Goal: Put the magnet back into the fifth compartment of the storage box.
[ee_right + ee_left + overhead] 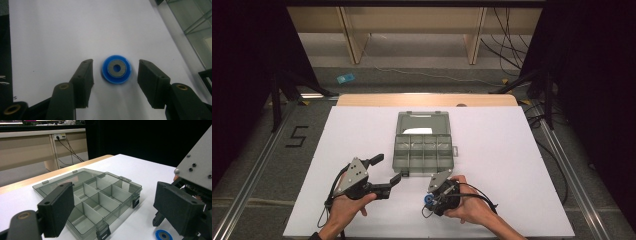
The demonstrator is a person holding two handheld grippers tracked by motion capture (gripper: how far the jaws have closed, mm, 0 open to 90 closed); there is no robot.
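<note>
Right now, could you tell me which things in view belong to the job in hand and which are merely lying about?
In the job:
blue disc, between the open right hand-held gripper
clear compartment box, lid open

Lying about:
blue object on the floor
cables

Glossy blue plastic disc (116, 69) with matt grey, perhaps metal, centre; smoky translucent plastic organiser box (423, 150); matt white tabletop (512, 165).

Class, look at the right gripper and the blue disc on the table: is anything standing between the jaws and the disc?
Nothing visible does. The blue disc lies flat on the white table, between the jaws of the right gripper, with bare table on both sides of it. The jaws stand apart from the disc, not touching it.
</note>
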